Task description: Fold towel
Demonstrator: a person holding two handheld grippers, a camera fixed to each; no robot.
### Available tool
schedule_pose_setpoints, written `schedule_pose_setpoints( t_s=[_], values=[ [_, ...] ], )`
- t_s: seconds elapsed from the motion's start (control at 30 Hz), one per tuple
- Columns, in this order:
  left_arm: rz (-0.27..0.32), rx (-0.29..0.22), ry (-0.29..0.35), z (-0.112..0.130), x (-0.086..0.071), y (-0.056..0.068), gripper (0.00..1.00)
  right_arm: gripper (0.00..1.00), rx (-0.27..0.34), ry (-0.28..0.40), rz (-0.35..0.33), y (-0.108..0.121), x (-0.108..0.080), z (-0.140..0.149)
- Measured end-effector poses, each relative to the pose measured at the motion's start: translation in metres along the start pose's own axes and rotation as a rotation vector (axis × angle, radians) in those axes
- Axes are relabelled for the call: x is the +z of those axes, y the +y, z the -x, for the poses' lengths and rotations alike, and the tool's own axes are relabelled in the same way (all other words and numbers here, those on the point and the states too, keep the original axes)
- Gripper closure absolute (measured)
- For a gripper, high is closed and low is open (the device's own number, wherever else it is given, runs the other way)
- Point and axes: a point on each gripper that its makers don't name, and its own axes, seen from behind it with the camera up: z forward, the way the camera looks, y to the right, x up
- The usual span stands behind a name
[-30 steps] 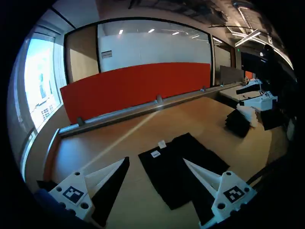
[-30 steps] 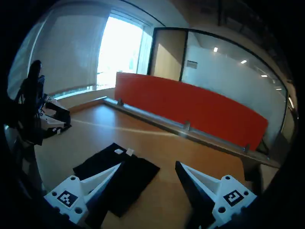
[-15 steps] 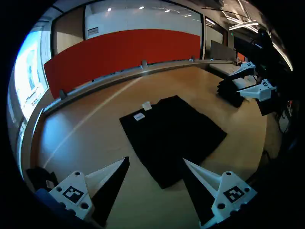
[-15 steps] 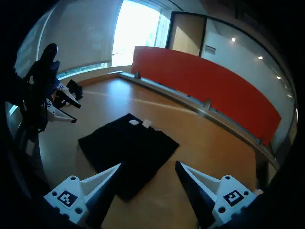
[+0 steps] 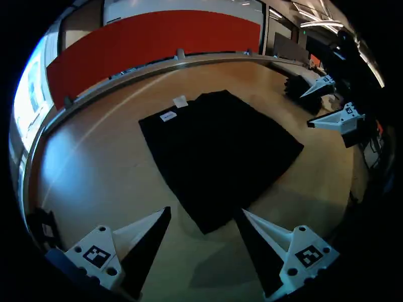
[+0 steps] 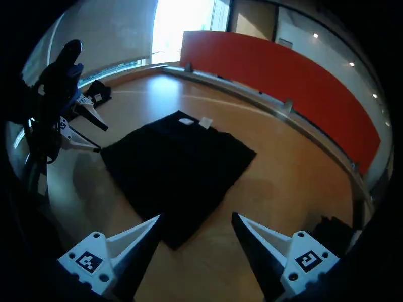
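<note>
A black towel [image 5: 216, 151] lies spread flat on the wooden table [image 5: 101, 166], with two white tags [image 5: 168, 116] at its far edge. My left gripper [image 5: 204, 211] hovers open just above the towel's near corner, holding nothing. In the right gripper view the same towel [image 6: 176, 161] lies ahead, and my right gripper [image 6: 196, 216] stands open over its near corner. Each gripper also appears in the other's view, open beside the towel: the right gripper [image 5: 305, 110] and the left gripper [image 6: 103, 139], which a dark-sleeved hand holds.
A red divider panel [image 5: 151, 45] and a metal rail run along the table's far side. A pile of dark folded cloth [image 5: 299, 90] sits at the right end of the table. Another small dark bundle [image 6: 98, 90] lies near the window.
Both grippers have come down and forward over the table, so the towel now looks larger and closer beneath their fingers. The towel itself has not moved. Both stay open.
</note>
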Motion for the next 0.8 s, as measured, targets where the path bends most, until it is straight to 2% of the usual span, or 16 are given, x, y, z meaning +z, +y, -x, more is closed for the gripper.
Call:
schedule_pose_setpoints(
  t_s=[0.33, 0.53, 0.67, 0.8],
  values=[
    [0.034, -0.007, -0.073, 0.026, 0.016, 0.01, 0.07, 0.04, -0.001, -0.093, -0.043, -0.014, 0.021, 0.039],
    [0.041, -0.024, -0.097, 0.03, 0.02, 0.011, 0.07, 0.11, -0.001, -0.122, -0.068, -0.023, 0.028, 0.048],
    [0.045, -0.034, -0.103, 0.03, 0.02, 0.011, 0.08, 0.2, 0.003, -0.135, -0.089, -0.03, 0.03, 0.053],
    [0.032, -0.034, -0.111, 0.031, 0.02, 0.008, 0.19, 0.3, 0.006, -0.146, -0.102, -0.034, 0.031, 0.057]
  ],
)
